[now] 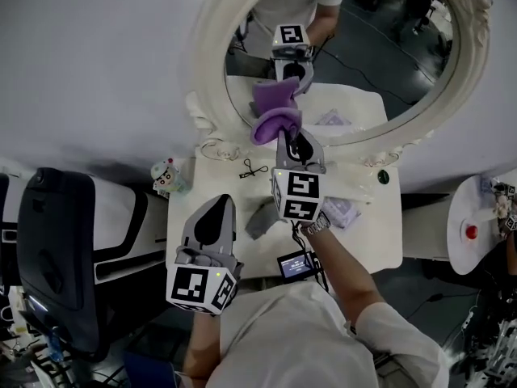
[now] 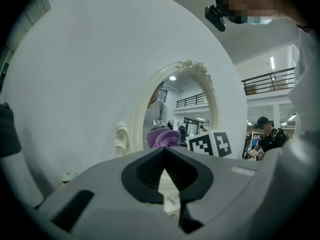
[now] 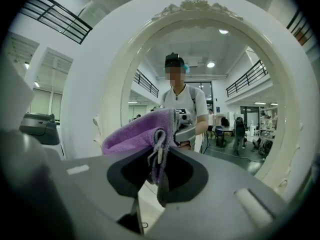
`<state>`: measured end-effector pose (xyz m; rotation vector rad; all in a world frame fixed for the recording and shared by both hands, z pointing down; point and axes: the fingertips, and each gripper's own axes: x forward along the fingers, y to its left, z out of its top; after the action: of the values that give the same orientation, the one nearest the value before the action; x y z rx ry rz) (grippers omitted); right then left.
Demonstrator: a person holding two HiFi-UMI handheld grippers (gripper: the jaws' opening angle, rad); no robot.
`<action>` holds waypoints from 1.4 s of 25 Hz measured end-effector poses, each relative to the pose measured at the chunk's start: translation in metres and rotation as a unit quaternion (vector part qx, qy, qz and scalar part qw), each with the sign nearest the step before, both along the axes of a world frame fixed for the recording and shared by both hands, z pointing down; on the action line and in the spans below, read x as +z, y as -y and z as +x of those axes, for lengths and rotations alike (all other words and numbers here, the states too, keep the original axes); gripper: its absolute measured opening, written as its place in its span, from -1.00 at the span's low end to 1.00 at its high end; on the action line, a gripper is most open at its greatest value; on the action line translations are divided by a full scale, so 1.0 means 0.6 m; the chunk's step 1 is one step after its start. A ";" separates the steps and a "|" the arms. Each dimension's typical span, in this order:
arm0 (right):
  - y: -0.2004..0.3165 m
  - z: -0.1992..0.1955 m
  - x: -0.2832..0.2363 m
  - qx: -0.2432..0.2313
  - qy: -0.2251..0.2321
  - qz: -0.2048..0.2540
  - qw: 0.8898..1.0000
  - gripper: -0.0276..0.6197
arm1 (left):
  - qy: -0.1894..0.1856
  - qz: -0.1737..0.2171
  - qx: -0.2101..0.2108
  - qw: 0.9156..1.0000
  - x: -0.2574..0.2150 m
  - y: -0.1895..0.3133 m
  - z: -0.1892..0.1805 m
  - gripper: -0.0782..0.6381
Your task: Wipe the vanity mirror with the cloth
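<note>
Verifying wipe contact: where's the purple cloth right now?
The purple terry cloth is clamped in the right claw, centre of the head view, up against the lower edge of the oval white-framed mirror.

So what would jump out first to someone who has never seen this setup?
The purple cloth stands out most. It is clamped in the right tool and seems to be pressed to the lower part of the glass, so its reflection sits just above it. Around it curves the ornate white frame of the oval mirror. The left tool hangs lower over the vanity table, shut and empty.
</note>
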<state>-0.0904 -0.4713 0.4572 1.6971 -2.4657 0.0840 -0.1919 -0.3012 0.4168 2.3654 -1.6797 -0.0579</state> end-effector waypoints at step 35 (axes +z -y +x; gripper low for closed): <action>0.066 0.370 0.052 0.093 -0.028 -0.029 0.995 -0.67 | 0.003 -0.029 0.114 0.993 0.047 0.047 0.350 -0.78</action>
<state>0.1318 -0.5109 0.4883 1.8737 -2.2374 0.1258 0.0182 -0.3294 0.4449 2.4977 -1.3828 0.0371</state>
